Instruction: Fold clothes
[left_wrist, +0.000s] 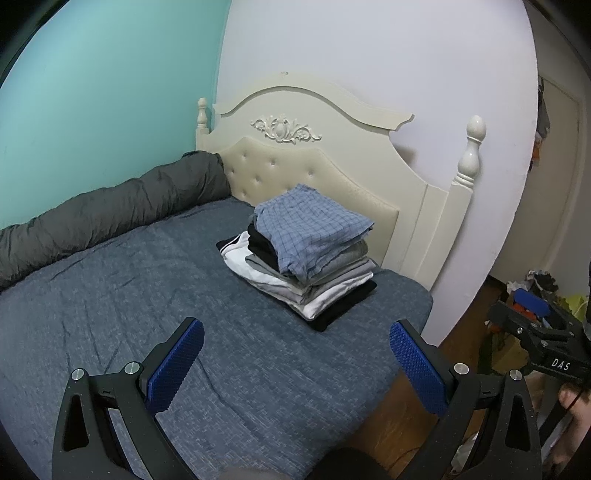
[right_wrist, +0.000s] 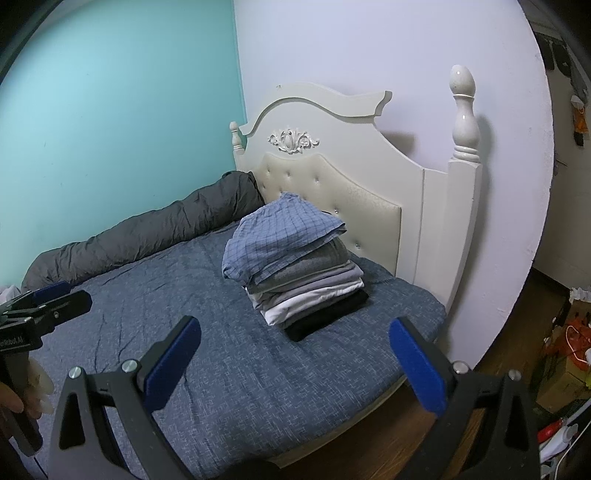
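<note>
Both grippers, left gripper and right gripper, are hovering spread and empty; the stack of folded clothes is sitting ahead of them on the bed. Its overhanging checked top garment is likely risking a slide if nudged.

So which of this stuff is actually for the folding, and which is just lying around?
For the folding: stack of folded clothes, checked blue garment on top, left gripper and right gripper, both open and empty.

Just lying about: rolled grey duvet, headboard, floor clutter.
</note>
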